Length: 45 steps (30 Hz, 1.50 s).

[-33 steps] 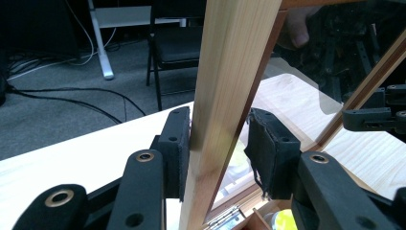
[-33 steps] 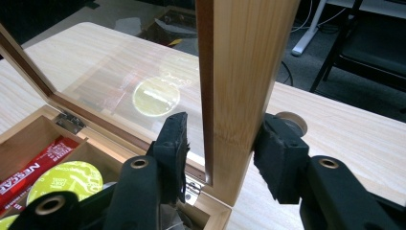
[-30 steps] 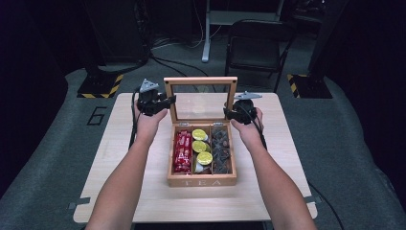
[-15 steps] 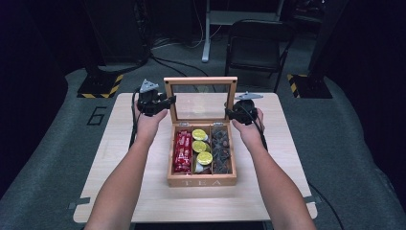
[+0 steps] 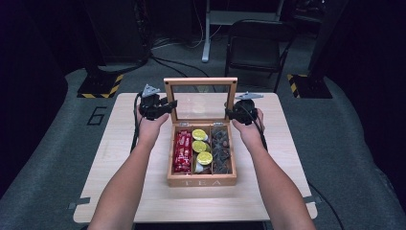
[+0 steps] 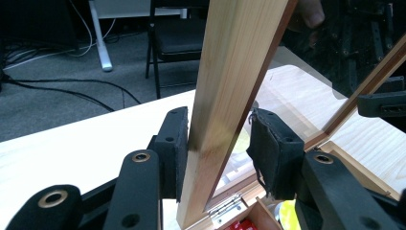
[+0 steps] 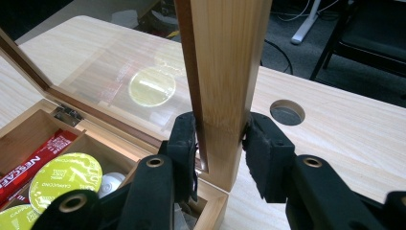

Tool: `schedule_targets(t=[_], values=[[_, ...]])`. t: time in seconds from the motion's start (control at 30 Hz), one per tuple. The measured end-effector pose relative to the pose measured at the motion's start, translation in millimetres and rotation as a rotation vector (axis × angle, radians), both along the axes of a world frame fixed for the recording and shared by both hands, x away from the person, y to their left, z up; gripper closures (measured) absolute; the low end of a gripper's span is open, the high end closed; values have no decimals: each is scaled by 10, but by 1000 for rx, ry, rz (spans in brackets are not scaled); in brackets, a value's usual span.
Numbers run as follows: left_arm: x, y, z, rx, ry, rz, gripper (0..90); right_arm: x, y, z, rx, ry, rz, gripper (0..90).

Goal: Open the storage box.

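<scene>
A wooden tea box [image 5: 201,182] stands mid-table with its glass lid [image 5: 200,82] raised upright. Inside lie red sachets [image 5: 182,151], yellow-green capsules [image 5: 201,146] and dark pieces [image 5: 221,146]. My left gripper [image 5: 167,105] straddles the lid's left rail [image 6: 234,62]. Its jaws have just been opening: one pad still touches the wood, while the other pad [image 6: 270,148] stands off it, so this gripper [image 6: 218,139] is open around the rail. My right gripper [image 5: 230,112] is shut on the lid's right rail [image 7: 225,57], and here the gripper [image 7: 220,139] has a pad on each face.
The light wooden table [image 5: 119,143] has bare room left, right and in front of the box. A round cable hole [image 7: 287,112] sits in the tabletop near the right gripper. A black chair [image 5: 256,45] stands beyond the far edge.
</scene>
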State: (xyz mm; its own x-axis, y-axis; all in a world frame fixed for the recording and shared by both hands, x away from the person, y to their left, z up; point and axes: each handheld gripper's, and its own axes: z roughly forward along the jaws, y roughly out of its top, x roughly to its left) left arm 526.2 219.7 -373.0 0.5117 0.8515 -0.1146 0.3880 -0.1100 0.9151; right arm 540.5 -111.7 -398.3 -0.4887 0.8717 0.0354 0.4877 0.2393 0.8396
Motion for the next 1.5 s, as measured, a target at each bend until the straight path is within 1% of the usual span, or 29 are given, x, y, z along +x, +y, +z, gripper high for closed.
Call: schedule_targets(t=[0.1,0.17,0.23,0.27,0.33,0.47,0.53,0.57,0.8,0.93,1.03,1.07,1.17,1.27,1.37,1.43,1.47,1.5], values=[[0,-2,-3,7,-6,-1,586,0,5,3,-2,2,-2,643],[4,4,-3,11,-3,-5,589,0,3,2,2,3,-4,640],[13,1,-7,3,-6,-2,592,8,-4,-3,9,5,-6,635],[15,-2,-6,2,-4,0,592,8,-4,-6,26,14,-14,632],[20,-2,-6,7,-5,1,594,19,-7,-15,35,15,-17,626],[31,1,-7,9,-4,3,598,37,8,-44,26,22,-16,607],[37,-2,-12,4,-3,4,599,44,10,-57,21,25,-16,610],[41,-2,-13,5,-4,7,599,42,14,-61,25,34,-19,613],[49,-13,-10,10,-2,14,599,65,-12,-63,29,43,-11,635],[49,-9,-29,2,-5,17,598,63,3,-54,6,39,-14,641],[50,-7,-75,-7,12,18,592,65,2,-54,6,40,-12,641],[50,-7,-94,-6,15,19,590,64,2,-54,7,42,-12,641],[48,-1,-148,-24,18,20,587,63,0,-53,7,44,-10,642],[52,2,-166,-24,24,19,585,63,3,-53,5,42,-11,642],[51,0,-175,-17,48,23,564,67,2,-55,4,38,-11,643],[46,-4,-182,-14,44,24,537,72,3,-60,7,36,-14,644],[38,-12,-187,-22,48,25,536,73,4,-62,8,35,-16,644],[32,-12,-192,-18,47,22,533,76,4,-63,7,33,-18,644]])
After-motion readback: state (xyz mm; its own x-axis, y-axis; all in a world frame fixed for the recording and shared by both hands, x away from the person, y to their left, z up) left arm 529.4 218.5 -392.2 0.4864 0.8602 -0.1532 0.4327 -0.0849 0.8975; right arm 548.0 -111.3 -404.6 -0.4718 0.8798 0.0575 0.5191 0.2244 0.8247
